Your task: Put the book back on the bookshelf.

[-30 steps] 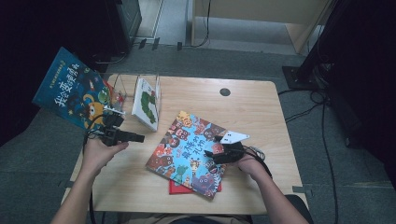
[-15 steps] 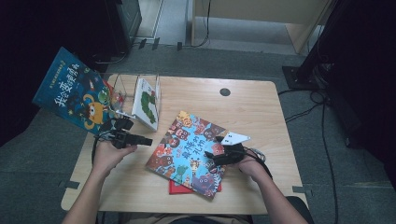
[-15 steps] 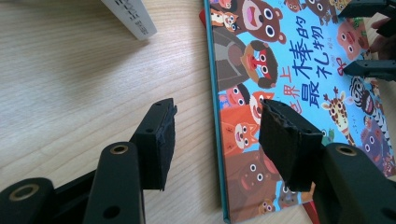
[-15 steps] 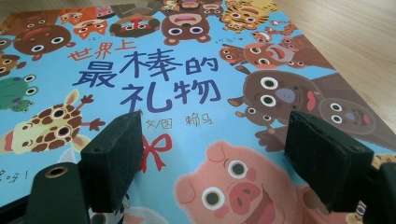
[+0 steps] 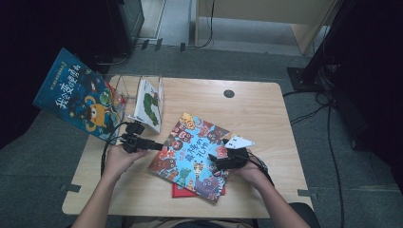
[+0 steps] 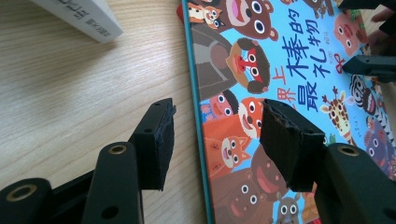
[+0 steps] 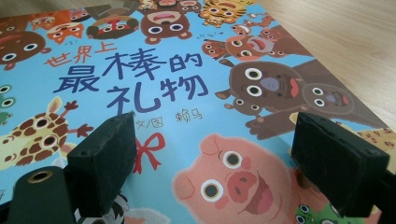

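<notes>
1. Two grippers work one thing: the animal picture book (image 5: 197,154) lies flat on the table (image 5: 256,109), on top of a red book (image 5: 183,191) whose edge peeks out beneath it near you.
2. Your left gripper (image 5: 161,145) has its jaws partly spread with nothing clamped; in the left gripper view they straddle the book's teal edge (image 6: 198,116), one pad (image 6: 156,140) over bare wood and the other over the cover.
3. Your right gripper (image 5: 215,162) rests over the cover with its jaws wide apart and gripping nothing; in the right gripper view the pink pig (image 7: 229,179) sits between them.
4. Risk: if you close the left jaws from here, the lower pad may not get under the edge, so the jaws could merely push the book sideways.
5. Risk: a lift could take just the cover, opening the book, or catch the red book as well.
6. Risk: pressure from the right gripper could resist a lift and bend the cover.
7. From the high view you get the clear stand (image 5: 142,102) holding an upright book, and a blue book (image 5: 78,99) leaning off the table's left edge, one careless sweep from falling.
8. From the left gripper view you get the edge alignment, which the high view leaves too small to judge.
</notes>
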The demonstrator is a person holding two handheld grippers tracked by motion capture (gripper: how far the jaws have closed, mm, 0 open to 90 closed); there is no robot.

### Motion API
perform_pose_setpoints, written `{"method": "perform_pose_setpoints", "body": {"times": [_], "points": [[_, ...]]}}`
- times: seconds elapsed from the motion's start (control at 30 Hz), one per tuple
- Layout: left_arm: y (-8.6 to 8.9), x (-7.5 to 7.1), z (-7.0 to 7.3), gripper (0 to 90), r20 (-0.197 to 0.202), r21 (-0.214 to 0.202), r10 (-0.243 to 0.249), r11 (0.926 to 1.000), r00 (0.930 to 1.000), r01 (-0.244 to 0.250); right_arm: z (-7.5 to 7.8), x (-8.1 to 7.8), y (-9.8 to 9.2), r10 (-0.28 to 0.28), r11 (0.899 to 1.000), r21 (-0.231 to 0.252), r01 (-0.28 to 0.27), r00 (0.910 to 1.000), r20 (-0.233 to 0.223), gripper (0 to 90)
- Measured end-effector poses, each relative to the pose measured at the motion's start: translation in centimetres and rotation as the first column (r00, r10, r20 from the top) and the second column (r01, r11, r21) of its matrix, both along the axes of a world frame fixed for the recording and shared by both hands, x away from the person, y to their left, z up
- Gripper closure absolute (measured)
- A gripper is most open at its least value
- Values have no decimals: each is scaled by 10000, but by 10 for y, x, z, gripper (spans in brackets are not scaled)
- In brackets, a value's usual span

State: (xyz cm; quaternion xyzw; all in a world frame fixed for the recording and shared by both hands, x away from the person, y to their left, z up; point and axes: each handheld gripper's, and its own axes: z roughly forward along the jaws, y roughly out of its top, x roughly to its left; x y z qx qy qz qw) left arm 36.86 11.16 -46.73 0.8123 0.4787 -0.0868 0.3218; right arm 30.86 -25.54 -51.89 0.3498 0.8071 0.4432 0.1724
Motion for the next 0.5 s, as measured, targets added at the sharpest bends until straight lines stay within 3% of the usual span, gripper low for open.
{"method": "perform_pose_setpoints", "body": {"times": [0.2,0.37,0.4,0.43,0.5], "points": [[-5,1,-5,450,-71,61,-175,9998,9998,176,0,-3,3,-332,9994,14,332,9994,-47,138],[-9,3,-9,449,-104,-67,-202,9998,9997,201,1,-4,0,-225,9997,-42,225,9997,-67,154],[-10,4,-10,446,-118,-73,-224,9997,9997,223,1,-4,-1,-211,9997,-83,211,9998,-29,179],[-11,5,-11,446,-131,-107,-235,9997,9996,233,4,-5,-5,-63,10000,-65,63,9999,-94,307],[-12,5,-11,445,-123,-124,-246,9996,9996,244,5,-6,-6,-57,10000,-43,57,9998,-177,351]]}}
